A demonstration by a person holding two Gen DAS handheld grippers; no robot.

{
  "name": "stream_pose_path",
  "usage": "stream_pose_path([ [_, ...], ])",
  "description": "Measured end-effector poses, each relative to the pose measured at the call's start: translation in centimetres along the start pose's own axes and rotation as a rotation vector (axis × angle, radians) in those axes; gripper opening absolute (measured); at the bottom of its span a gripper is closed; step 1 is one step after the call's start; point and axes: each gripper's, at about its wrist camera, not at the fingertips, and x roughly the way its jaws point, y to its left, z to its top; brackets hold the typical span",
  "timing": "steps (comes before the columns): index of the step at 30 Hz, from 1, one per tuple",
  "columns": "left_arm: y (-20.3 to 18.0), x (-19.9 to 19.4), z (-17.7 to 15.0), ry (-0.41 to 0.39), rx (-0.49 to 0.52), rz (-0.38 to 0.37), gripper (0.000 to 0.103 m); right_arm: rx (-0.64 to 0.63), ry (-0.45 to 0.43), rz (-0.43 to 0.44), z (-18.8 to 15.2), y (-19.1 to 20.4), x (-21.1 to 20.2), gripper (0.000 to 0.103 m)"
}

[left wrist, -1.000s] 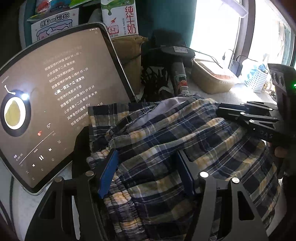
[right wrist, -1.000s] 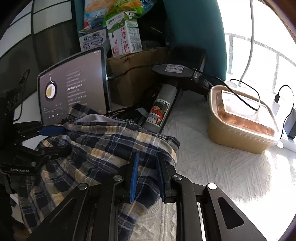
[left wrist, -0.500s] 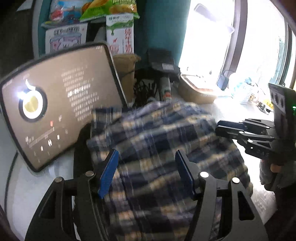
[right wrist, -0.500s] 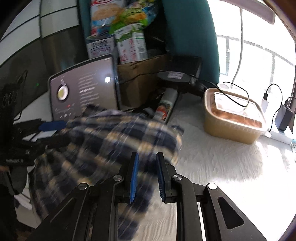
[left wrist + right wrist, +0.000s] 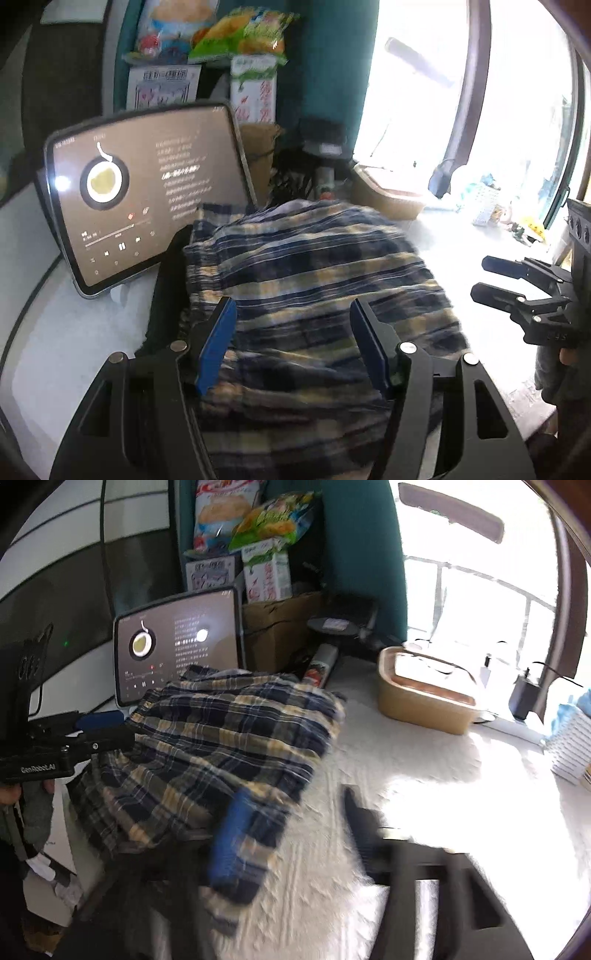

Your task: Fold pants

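Two grippers, both with jaws spread wide and nothing between the pads. Left gripper (image 5: 291,347) is level, pointing forward over the plaid pants (image 5: 314,280); the folded heap lies just ahead of and under its jaws, on the white textured table cover (image 5: 424,775). Right gripper (image 5: 288,830) is motion-blurred in its own view; its blue left pad overlaps the near edge of the pants, black right finger is over bare cover, contact cannot be told. In the left view the right gripper (image 5: 491,280) sits off to the right of the jaws, apart from the cloth, fingers pointing left, held by a hand (image 5: 565,358). Left gripper body reads "GenRobot.AI" in the right view (image 5: 55,753). Tablet (image 5: 144,192) leans upright beyond the jaws to the left, music player with lyrics lines, text too small to read. Behind it: milk carton (image 5: 267,576), snack bags (image 5: 273,520), cardboard box (image 5: 280,627). Tan lidded container (image 5: 421,690) ahead to the right of the right jaws. Carton print blurred, unreadable.
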Motion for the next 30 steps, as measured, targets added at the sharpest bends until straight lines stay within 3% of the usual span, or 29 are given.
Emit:
stream_pose_path([
  [3,-1.5,-0.7,-0.8,-0.014,-0.009,-0.025,0.08,0.01,-0.005,-0.027,-1.2,-0.6,-2.1,0.072],
  [6,-3.0,-0.8,-1.7,0.002,-0.019,-0.025,0.081,0.024,-0.012,-0.055,-2.5,-1.2,-4.3,0.072],
  [13,-6.4,-2.6,-2.7,-0.051,-0.024,-0.046,0.089,0.076,-0.045,-0.137,-5.5,-3.4,-9.5,0.072],
  [18,-10.1,-3.2,-3.1,-0.084,0.047,-0.037,0.095,0.128,-0.059,-0.224,-8.0,-5.0,-13.4,0.074],
  [23,-14.0,-4.1,-3.4,-0.096,0.111,-0.077,0.099,0.17,-0.076,-0.308,-10.4,-6.5,-17.5,0.076],
  [28,-16.1,-5.3,-3.5,-0.113,0.1,-0.042,0.099,0.201,-0.108,-0.364,-11.9,-7.4,-20.8,0.081],
  [30,-17.0,-5.9,-3.3,-0.112,0.1,-0.022,0.099,0.204,-0.129,-0.392,-12.0,-7.5,-22.1,0.088],
])
